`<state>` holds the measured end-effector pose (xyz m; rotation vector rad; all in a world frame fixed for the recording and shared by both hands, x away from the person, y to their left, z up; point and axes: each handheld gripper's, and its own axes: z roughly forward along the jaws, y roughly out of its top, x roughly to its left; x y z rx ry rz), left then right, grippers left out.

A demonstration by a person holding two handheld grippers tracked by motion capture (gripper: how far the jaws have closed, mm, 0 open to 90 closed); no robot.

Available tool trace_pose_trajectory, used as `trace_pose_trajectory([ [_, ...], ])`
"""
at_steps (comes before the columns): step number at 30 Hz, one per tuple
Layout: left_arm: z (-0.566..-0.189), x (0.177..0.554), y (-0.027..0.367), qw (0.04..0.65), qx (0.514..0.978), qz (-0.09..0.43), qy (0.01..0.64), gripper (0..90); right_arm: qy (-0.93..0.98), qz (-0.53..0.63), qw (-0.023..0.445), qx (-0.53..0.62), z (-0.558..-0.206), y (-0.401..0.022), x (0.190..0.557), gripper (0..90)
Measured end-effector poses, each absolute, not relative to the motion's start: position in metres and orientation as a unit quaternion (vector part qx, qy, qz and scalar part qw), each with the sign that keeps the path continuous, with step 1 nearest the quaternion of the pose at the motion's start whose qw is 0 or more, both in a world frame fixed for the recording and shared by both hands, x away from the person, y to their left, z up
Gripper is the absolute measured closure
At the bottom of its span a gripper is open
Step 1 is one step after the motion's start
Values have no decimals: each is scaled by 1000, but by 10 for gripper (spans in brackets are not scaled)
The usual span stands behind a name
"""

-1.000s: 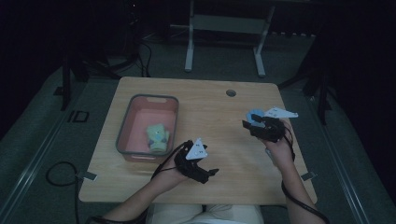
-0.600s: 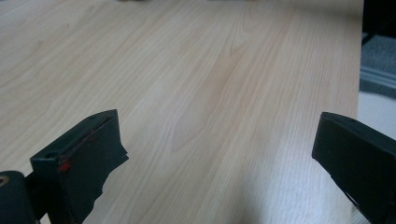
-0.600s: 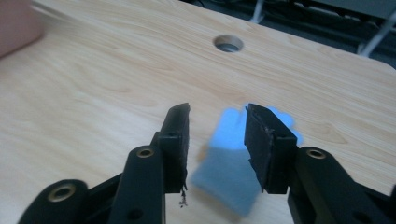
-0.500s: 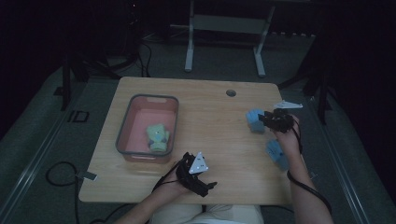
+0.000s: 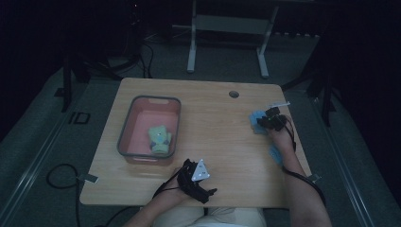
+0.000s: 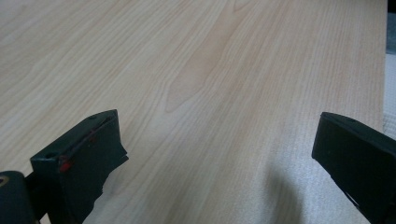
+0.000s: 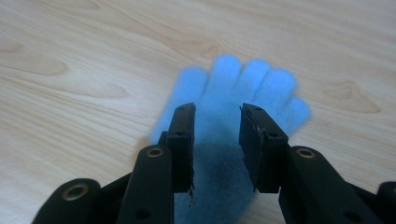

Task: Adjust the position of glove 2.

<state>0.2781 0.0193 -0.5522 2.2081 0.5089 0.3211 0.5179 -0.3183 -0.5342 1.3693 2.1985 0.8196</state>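
Bare tabletop (image 5: pixel 217 127) lies open mid-table; pink bin (image 5: pixel 126 130) blocks the left — blue glove (image 5: pixel 257 122) right.

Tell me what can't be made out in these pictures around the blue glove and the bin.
- Blue glove, right gripper view: its cuff end lies behind the right gripper; whether the pads touch it is unclear.
- Second blue piece, high view: partly under the person's forearm, too dim to identify.
- Green item in the bin, high view: too small and dark to name.
- Left gripper, left gripper view: jaws cut off by the frame's bottom edge.
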Motion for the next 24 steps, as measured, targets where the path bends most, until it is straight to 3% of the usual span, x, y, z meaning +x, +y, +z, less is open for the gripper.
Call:
trace_pose_trajectory([
  [7,-551,278,20,423,874,122,204,17,789,280,201,509,-540,-316,524,697],
  [16,-553,278,25,429,870,133,203,16,769,295,196,532,-542,-315,521,831],
  [24,-554,279,26,429,870,136,203,17,768,296,198,532,-528,-304,511,885],
])
